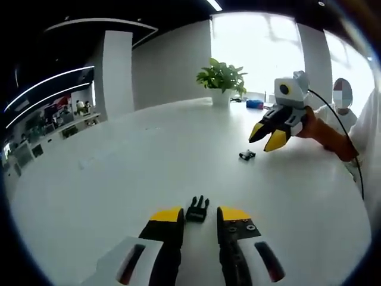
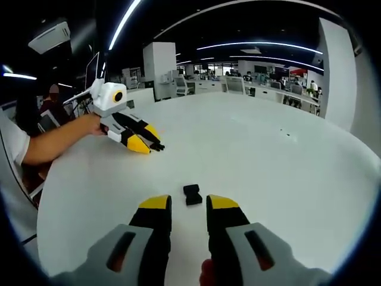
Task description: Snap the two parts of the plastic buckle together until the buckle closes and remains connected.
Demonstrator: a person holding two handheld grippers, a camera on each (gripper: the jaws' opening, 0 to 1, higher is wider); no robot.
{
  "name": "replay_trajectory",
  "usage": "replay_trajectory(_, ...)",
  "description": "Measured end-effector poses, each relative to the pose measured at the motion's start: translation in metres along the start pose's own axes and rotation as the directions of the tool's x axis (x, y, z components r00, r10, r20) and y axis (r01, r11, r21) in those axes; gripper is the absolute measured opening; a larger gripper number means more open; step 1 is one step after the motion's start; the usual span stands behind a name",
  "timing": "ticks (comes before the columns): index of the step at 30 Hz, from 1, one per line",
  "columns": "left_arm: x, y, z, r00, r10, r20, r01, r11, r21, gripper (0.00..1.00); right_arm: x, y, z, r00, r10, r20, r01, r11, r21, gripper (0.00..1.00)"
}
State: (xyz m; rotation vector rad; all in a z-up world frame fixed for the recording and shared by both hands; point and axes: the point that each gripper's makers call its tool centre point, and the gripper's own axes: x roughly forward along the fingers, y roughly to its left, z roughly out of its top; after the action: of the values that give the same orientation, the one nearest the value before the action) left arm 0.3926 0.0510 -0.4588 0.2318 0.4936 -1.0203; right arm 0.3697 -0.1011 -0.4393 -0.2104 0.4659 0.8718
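On the white table (image 1: 107,179) a black pronged buckle part (image 1: 197,210) lies just ahead of my left gripper (image 1: 200,215), level with its yellow tips. That gripper is open and not touching it. The second buckle part (image 1: 247,155), small and black, rests farther right under my right gripper (image 1: 268,136), which hovers open above it. In the right gripper view this same blocky part (image 2: 191,194) lies just beyond the open right gripper (image 2: 189,204). Over on the left of that view, the left gripper (image 2: 149,143) slants down to the table (image 2: 286,173), held by a hand.
A potted plant (image 1: 221,77) and a blue box (image 1: 255,104) stand at the table's far edge. A person (image 1: 345,116) in white sits at the right side. Desks and chairs (image 2: 238,83) fill the office beyond the table.
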Motion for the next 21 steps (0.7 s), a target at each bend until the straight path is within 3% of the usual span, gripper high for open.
replay_trajectory(21,-0.0002,0.0020,-0.0008,1.000,-0.007,-0.009,0.007,1.000,0.003,0.15,0.0018,0.0006,-0.0013,1.000,0.009,-0.006,-0.009,1.000,-0.004,0.23)
